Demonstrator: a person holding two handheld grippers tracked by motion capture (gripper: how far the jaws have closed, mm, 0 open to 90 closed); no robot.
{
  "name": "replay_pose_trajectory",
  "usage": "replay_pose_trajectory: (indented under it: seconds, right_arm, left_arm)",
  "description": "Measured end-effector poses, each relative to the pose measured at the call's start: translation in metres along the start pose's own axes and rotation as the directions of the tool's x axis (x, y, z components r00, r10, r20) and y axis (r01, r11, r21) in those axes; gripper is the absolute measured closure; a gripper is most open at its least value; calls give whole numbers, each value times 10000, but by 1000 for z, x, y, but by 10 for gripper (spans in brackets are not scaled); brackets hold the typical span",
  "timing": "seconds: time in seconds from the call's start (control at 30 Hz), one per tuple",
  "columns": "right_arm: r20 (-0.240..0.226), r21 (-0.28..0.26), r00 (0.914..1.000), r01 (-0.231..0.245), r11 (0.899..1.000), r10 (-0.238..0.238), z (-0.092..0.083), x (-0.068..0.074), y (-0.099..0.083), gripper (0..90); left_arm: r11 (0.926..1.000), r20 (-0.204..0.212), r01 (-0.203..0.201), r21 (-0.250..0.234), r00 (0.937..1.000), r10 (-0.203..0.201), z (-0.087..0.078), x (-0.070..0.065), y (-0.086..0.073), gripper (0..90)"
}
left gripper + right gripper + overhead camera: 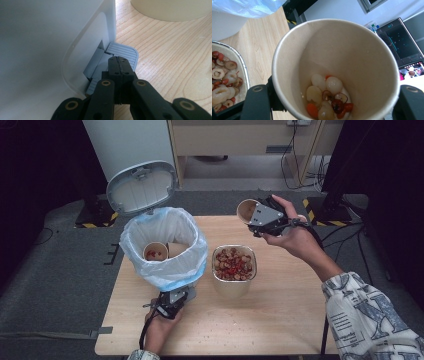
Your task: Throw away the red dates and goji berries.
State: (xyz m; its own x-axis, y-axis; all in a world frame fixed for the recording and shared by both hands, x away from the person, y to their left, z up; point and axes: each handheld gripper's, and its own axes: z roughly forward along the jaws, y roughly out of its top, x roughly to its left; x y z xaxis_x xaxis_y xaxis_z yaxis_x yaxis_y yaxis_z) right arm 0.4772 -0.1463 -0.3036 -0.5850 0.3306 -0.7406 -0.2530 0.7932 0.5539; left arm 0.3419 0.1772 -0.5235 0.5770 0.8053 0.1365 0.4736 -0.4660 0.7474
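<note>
A wooden table on grey carpet in a dim room

The light wooden table (280, 320) stands on grey carpet floor (60, 285). Behind it, a pale wooden furniture frame (240, 140) rises beside a white panel (125, 142), with black cables (300, 170) trailing on the floor. Yellow-black hazard tape (312, 212) marks dark stand bases at both sides. The room's edges lie in shadow.

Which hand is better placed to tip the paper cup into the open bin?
Right. The right claw is shut on the brown paper cup of fruit scraps, while the shut left claw presses the white bin's grey pedal, keeping the lid up.
</note>
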Motion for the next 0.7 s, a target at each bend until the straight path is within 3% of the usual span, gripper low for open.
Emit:
replay_pose_trajectory:
  seconds: [0.13,0.27,0.4,0.43,0.57,0.7]
  right_arm:
    - [13,-23,10000,-13,10000,13,0,3,1,316]
    - [-155,40,9993,353,9994,-352,1,10,4,315]
    - [-107,45,9999,-37,10000,38,3,7,1,315]
    - [-110,63,9999,-22,10000,23,3,8,1,316]
    - [-549,107,9978,385,9992,-379,5,16,1,315]
    - [-211,163,9998,-60,9998,64,4,10,-2,315]
  left_arm:
    - [10000,5,-3,-3,10000,3,0,0,0,900]
    - [10000,-5,-26,21,10000,26,0,0,0,900]
    - [9999,-7,-84,69,10000,84,0,1,0,900]
    - [9999,36,87,-80,10000,-87,0,-1,0,900]
    - [9999,45,97,-75,9999,-97,0,0,0,900]
    - [9999,49,99,-77,9999,-98,0,0,0,900]
